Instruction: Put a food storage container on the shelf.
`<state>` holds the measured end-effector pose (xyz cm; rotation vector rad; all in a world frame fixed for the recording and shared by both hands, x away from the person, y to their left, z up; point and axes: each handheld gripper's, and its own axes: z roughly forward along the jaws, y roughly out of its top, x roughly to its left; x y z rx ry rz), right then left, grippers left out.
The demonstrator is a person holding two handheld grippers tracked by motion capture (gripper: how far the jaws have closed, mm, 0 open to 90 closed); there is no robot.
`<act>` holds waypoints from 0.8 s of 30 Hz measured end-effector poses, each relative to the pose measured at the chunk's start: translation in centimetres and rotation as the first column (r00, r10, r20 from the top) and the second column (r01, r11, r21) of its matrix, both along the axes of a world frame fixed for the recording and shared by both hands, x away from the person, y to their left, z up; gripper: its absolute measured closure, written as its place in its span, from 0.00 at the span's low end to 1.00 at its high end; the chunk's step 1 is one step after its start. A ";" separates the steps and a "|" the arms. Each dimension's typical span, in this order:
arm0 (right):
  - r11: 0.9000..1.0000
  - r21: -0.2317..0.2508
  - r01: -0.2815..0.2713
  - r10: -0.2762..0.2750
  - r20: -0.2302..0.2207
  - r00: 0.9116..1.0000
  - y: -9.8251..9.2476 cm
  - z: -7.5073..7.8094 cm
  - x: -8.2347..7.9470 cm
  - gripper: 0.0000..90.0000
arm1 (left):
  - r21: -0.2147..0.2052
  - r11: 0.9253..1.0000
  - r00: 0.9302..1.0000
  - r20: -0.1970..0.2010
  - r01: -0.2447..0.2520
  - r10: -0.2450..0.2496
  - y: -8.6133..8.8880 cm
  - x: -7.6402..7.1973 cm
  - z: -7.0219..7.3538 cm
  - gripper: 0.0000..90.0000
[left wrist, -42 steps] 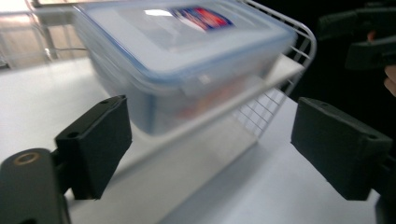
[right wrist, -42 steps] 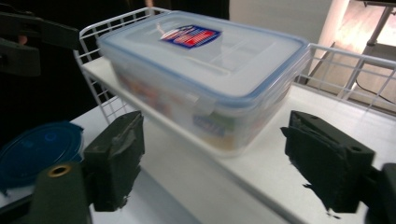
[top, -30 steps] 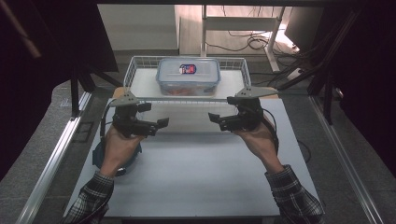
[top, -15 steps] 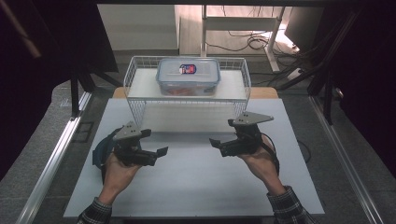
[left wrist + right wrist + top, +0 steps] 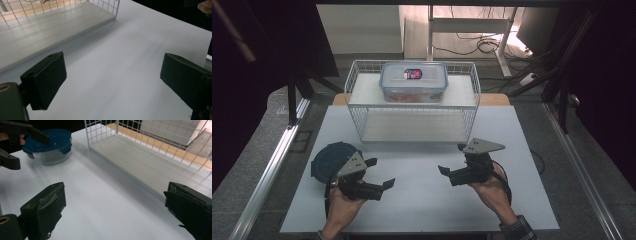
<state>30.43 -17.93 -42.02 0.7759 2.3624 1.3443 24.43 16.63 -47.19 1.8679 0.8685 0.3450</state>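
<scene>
1. Lidded clear container [image 5: 413, 81], on the upper shelf of the white wire rack [image 5: 412, 102]: one small label [image 5: 413, 74] on the lid, red and blue; its lettering is too small to read.
2. No other markings legible.

The high view looks down from above the desk's [image 5: 422, 200] near edge, facing forward. The left gripper view sits low and close, looking across the desk toward the wire rack [image 5: 62, 22]. The right gripper view does too, from the other side. All three share the rack and the white desk top.
</scene>
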 end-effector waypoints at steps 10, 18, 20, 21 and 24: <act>0.999 0.019 0.033 -0.033 0.020 0.999 -1.8 -2.9 -1.9 0.03 | 0.055 0.998 1.000 0.030 -0.009 0.007 -0.7 -1.4 -2.2 0.07; 0.999 -0.022 0.049 -0.048 0.016 0.999 -2.6 -4.9 -2.7 0.03 | 0.090 0.996 1.000 0.002 0.014 -0.015 -1.4 -1.9 -3.9 0.06; 0.998 -0.033 0.050 -0.050 0.008 0.999 -2.8 -5.5 -2.9 0.03 | 0.102 0.994 0.999 -0.011 0.032 -0.032 -1.7 -1.8 -4.3 0.06; 0.998 -0.035 0.050 -0.050 -0.002 0.999 -2.8 -5.7 -2.9 0.03 | 0.118 0.992 0.999 -0.018 0.043 -0.041 -1.9 -1.8 -4.5 0.05; 0.997 -0.063 0.040 -0.041 -0.017 0.999 -2.7 -6.4 -2.9 0.03 | 0.154 0.987 0.999 -0.021 0.051 -0.048 -2.3 -1.7 -4.8 0.05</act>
